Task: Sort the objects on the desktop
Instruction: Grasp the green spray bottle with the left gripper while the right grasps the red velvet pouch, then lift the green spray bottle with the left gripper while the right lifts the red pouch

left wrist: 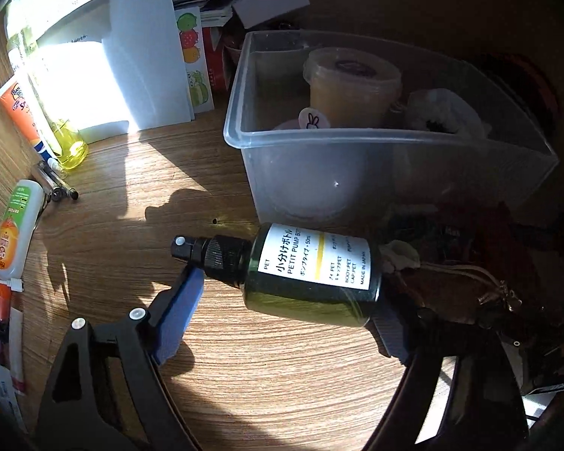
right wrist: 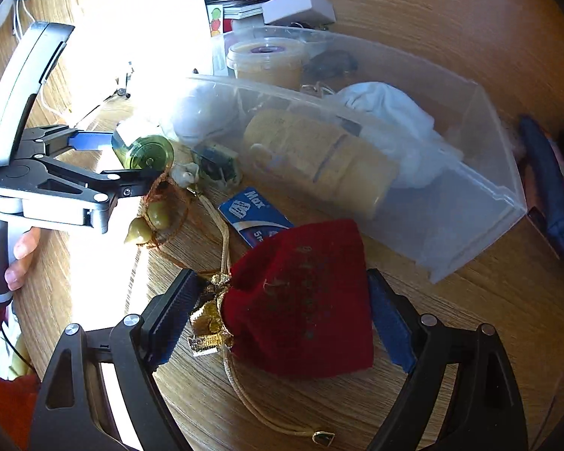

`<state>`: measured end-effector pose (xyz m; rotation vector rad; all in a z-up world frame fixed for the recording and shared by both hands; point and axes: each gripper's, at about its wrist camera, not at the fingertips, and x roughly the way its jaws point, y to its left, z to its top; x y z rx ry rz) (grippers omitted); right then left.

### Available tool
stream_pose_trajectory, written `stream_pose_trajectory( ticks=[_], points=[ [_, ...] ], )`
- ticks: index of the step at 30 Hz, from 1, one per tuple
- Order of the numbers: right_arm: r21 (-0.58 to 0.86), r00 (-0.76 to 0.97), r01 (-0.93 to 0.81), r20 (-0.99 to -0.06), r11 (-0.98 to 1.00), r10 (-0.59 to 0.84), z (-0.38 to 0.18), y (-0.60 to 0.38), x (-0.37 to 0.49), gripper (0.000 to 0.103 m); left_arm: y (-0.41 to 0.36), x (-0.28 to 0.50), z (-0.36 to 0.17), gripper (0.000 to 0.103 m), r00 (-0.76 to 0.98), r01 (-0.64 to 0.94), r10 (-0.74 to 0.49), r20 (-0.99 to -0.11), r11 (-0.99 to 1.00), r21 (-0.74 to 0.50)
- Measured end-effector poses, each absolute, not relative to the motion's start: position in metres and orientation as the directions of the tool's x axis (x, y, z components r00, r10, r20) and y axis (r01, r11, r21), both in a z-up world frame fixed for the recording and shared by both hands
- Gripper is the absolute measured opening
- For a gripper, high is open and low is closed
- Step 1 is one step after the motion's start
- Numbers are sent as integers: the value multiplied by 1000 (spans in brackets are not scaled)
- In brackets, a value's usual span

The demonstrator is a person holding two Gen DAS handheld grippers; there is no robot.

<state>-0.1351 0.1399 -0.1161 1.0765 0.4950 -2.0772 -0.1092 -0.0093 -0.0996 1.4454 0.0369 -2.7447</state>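
The left tongs point(left wrist: 285, 300) are straddling the green pump bottle point(left wrist: 312, 274) lying on the desk point(left wrist: 244, 357), the right tongs point(right wrist: 282, 315) the red pouch point(right wrist: 300, 297), both unclenched; the bottle risks rolling away, the pouch cord point(right wrist: 225, 233) snagging, with the clear bin point(left wrist: 244, 143) crowding just beyond

Dark green pump bottle point(left wrist: 312, 274), black pump cap, white label with a yellow stripe, lies on its side on the wooden surface point(left wrist: 131, 203), cap pointing left in the left wrist view, just in front of the clear plastic bin point(left wrist: 391, 139). Red velvet drawstring pouch point(right wrist: 304, 297), gold-trimmed neck cinched, gold cord trailing, lies flat on the surface near the bin. The bin holds a lidded tan tub point(left wrist: 353, 86) and white cloth point(left wrist: 443, 109).
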Motion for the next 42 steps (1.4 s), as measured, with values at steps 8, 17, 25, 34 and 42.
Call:
stream_pose_trajectory(
  ticks=[8,17,25,34,42],
  points=[
    [-14,-382,783,-800,-622,-462,-112,142,-123,32,-9,-107,-96,76,-591,41,12,-807,-998,-45],
    [15,-403,762,-771,-647,-493,-95,163,-109,23,-20,-94,-86,76,-637,65,50,-769,-991,-119],
    [33,-447,726,-737,-687,-507,-67,182,-109,23,2,-85,-78,76,-658,66,-6,-753,-997,-50],
    [64,-475,707,-696,-705,-539,-40,176,-125,23,6,-64,-40,76,-711,9,-7,-703,-1000,2],
    [45,-522,704,-645,-709,-559,-9,173,-132,23,16,-70,-6,76,-753,-25,-6,-659,-999,37]
  ],
)
